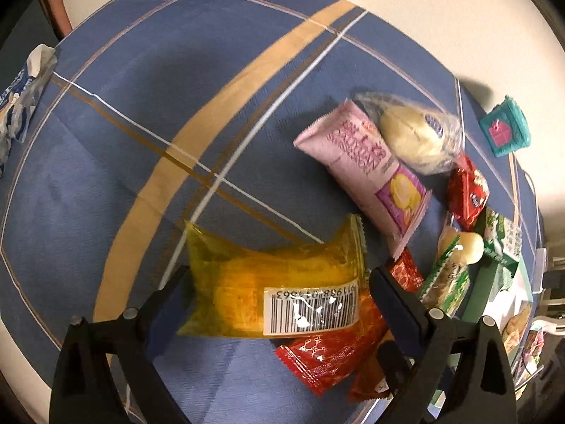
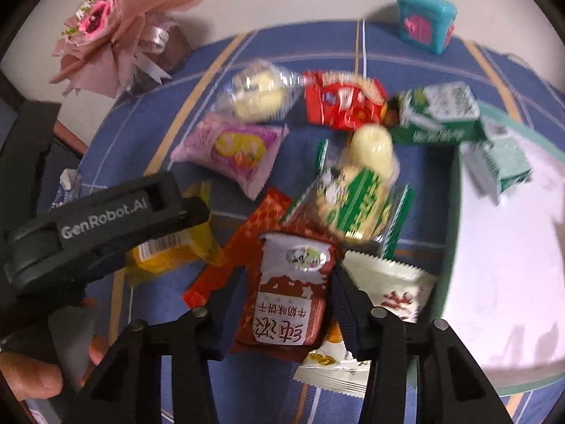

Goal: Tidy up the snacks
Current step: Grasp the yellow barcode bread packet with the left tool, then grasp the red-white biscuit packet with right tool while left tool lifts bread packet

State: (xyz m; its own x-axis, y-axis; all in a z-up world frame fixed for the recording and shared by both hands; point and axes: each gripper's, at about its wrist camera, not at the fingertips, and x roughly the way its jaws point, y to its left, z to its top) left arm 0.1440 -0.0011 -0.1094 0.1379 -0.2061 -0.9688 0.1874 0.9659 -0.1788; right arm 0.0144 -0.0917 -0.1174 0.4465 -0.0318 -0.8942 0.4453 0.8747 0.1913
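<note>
Left wrist view showed the left gripper (image 1: 279, 282) closed around a yellow transparent snack packet (image 1: 275, 282) with a barcode label, on the blue striped tablecloth (image 1: 141, 106). Only the right wrist view showed the right gripper (image 2: 289, 293) clamping a red-and-white biscuit packet (image 2: 291, 300), beside a white tray (image 2: 512, 247) containing one green-white carton (image 2: 501, 166).

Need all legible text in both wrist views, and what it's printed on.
"GenRobot.AI": on the left gripper body, right wrist view.
"纯浓" with "牛奶味饼干" beside it, seen upside down: on the red-and-white packet between the right gripper fingers.
Barcode digits on the yellow packet between the left gripper fingers: upside down, only partly readable.
Pink packet lettering: blurred, unreadable.
Green carton and other wrappers: too blurred.
</note>
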